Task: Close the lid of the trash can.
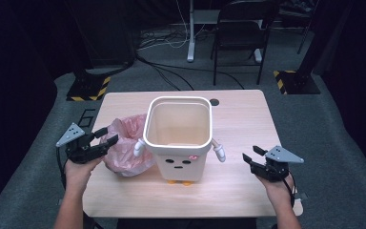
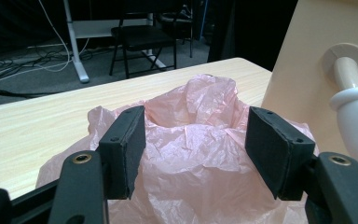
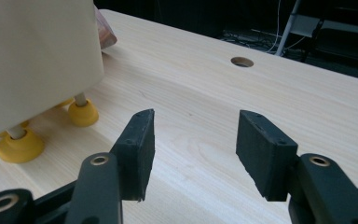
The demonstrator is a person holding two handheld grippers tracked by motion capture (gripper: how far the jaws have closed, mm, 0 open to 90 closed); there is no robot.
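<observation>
A cream bin (image 1: 178,143) with a drawn face, white arms and yellow feet (image 3: 81,114) stands upright in the middle of the wooden table (image 1: 238,119). A crumpled pink plastic bag (image 1: 126,148) lies against its left side. My left gripper (image 1: 108,135) is open at the bag's left edge. In the left gripper view the bag (image 2: 191,140) bulges between the spread jaws of that gripper (image 2: 196,135), and the pads do not press it. One white arm (image 2: 354,93) of the bin juts out at the right. My right gripper (image 1: 250,153) is open over bare wood right of the bin, nothing between its jaws (image 3: 193,140).
A round cable hole (image 1: 214,102) sits near the table's far edge. Beyond the table stand a black folding chair (image 1: 243,33) and a white desk leg (image 1: 190,33) among cables on the grey floor. Bare wood lies in front of the bin and to its right.
</observation>
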